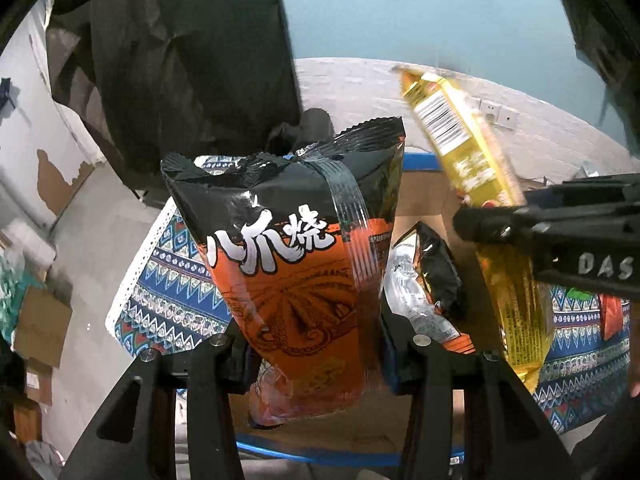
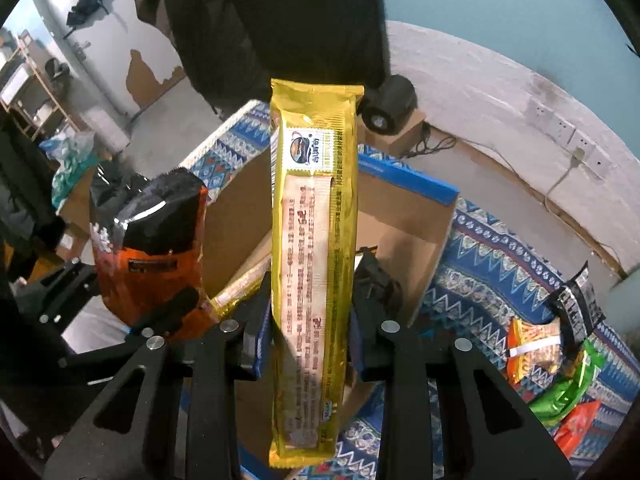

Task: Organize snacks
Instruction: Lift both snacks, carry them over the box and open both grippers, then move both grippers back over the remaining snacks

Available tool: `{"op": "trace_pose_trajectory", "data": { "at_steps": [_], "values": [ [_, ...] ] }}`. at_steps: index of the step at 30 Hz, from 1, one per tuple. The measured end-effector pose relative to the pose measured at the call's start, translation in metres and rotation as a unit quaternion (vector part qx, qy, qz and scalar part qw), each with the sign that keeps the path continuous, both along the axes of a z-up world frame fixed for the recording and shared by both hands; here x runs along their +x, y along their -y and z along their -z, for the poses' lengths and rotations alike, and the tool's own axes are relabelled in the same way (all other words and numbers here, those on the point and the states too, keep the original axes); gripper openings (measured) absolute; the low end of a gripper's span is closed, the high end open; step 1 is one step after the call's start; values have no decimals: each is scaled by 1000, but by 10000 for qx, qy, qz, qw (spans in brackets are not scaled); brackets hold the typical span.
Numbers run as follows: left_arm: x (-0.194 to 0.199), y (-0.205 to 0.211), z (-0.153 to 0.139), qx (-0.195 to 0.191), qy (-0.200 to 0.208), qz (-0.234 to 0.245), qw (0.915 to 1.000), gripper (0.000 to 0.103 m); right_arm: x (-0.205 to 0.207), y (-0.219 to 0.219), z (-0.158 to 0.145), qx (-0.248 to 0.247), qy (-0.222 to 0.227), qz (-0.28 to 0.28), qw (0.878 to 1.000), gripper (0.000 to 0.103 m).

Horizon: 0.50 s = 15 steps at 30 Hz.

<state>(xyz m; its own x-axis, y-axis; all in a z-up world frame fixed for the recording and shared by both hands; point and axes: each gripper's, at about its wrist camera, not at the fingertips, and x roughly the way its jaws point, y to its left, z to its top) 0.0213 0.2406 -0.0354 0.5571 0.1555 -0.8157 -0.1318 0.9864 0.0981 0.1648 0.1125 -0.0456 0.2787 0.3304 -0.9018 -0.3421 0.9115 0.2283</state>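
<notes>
My left gripper (image 1: 314,340) is shut on a puffy black and orange snack bag (image 1: 296,256) with white characters, held upright over an open cardboard box (image 1: 420,200) with blue edges. The same bag (image 2: 148,240) appears at the left of the right wrist view. My right gripper (image 2: 310,340) is shut on a long gold biscuit pack (image 2: 312,260), held upright above the box (image 2: 404,216). That pack (image 1: 460,144) shows tilted at the right of the left wrist view. Inside the box lie a black and white bag (image 1: 428,284) and another gold pack (image 2: 240,284).
The box rests on a blue patterned cloth (image 2: 500,256). Several loose snack packs (image 2: 556,364), orange, green and black, lie on the cloth at the right. A dark-clothed person (image 2: 280,20) stands behind the box. A small black speaker (image 2: 388,104) sits on a carton near the wall.
</notes>
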Motion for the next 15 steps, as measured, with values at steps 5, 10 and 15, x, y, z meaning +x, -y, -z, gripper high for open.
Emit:
{"op": "trace_pose_trajectory", "data": {
  "at_steps": [5, 10, 15],
  "values": [
    [6, -2, 0, 13, -26, -52, 10000, 62, 0, -3, 6, -57, -65, 28, 10000, 51],
    [5, -2, -6, 151, 114, -158, 9997, 76, -3, 8, 0, -13, -16, 138, 9999, 62],
    [5, 7, -6, 101, 131, -80, 9998, 79, -10, 24, -4, -48, 32, 281, 9996, 68]
  ]
}}
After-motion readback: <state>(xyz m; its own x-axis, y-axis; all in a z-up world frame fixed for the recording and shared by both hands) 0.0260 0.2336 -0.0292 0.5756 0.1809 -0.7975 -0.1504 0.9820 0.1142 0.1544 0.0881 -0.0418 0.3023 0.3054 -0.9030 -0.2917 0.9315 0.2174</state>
